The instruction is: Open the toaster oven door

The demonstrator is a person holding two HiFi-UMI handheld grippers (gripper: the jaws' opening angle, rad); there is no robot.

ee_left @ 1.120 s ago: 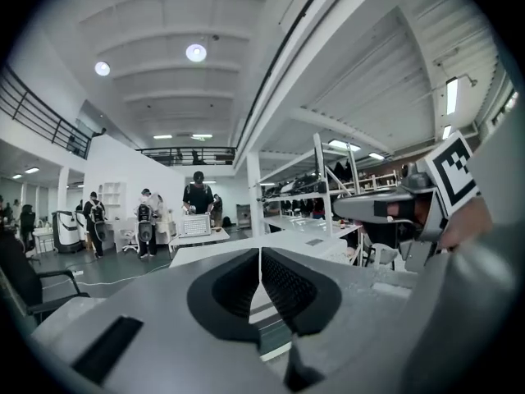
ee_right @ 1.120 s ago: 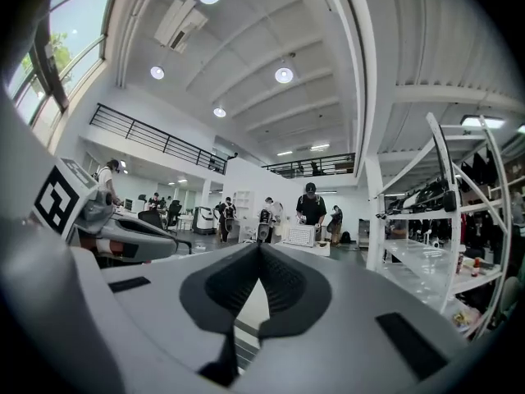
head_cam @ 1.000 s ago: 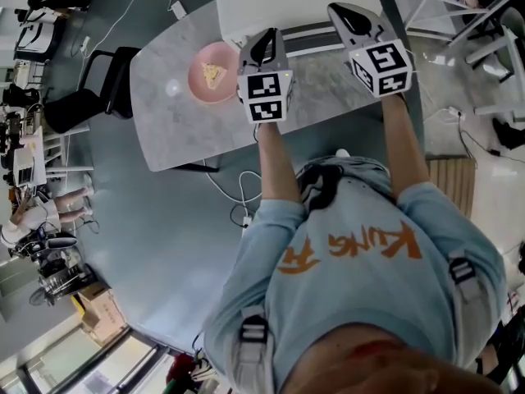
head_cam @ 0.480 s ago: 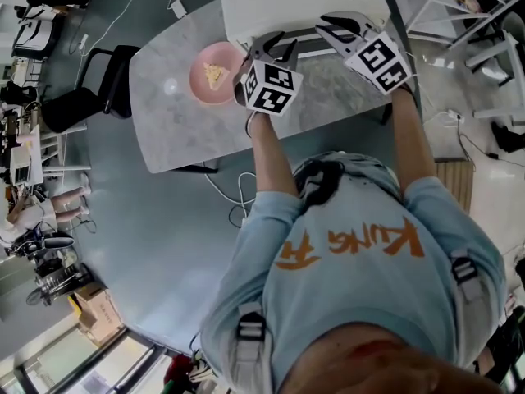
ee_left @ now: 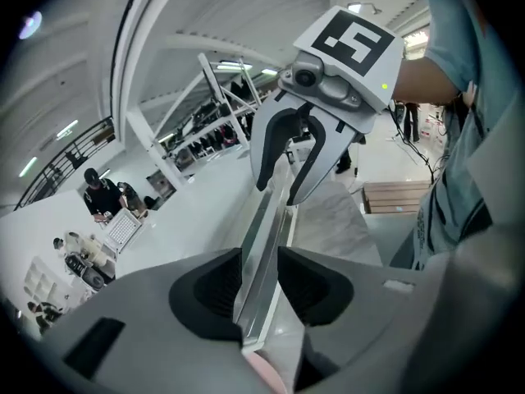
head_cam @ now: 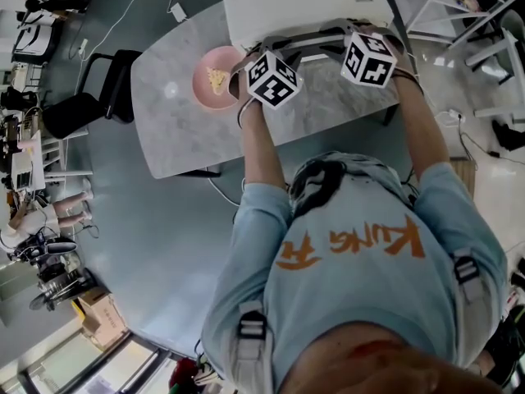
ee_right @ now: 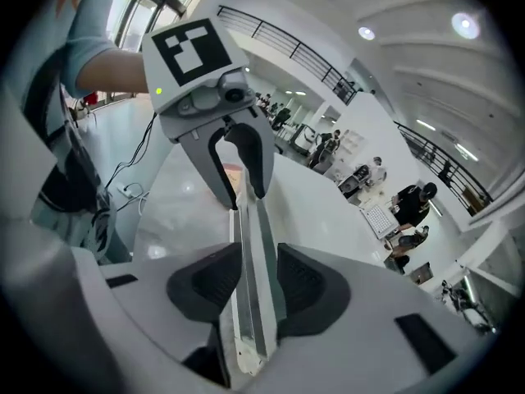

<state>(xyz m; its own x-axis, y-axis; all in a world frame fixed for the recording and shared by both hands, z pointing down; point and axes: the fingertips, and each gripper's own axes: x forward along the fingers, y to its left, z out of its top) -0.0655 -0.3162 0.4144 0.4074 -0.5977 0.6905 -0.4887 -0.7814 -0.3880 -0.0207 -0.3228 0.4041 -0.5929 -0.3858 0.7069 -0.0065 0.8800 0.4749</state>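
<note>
A white toaster oven (head_cam: 303,2) stands at the far edge of the grey marble table (head_cam: 180,121). Its silver door handle (head_cam: 308,35) runs crosswise along the front. My left gripper (head_cam: 256,48) sits at the handle's left end and my right gripper (head_cam: 354,31) at its right end. In the left gripper view the handle (ee_left: 271,220) passes between the left gripper's (ee_left: 261,286) jaws, which are opening, and the right gripper (ee_left: 283,189) straddles it farther along. In the right gripper view the handle (ee_right: 250,245) lies between the opening jaws of the right gripper (ee_right: 258,281), with the left gripper (ee_right: 244,199) beyond.
A pink plate (head_cam: 212,76) with a slice of food lies just left of the left gripper. A black chair (head_cam: 90,97) stands at the table's left, cables run on the floor beneath, and a white rack (head_cam: 476,6) is at the right.
Both grippers moved forward and down from above the table onto the oven handle. Their jaws went from shut to open astride the bar.
</note>
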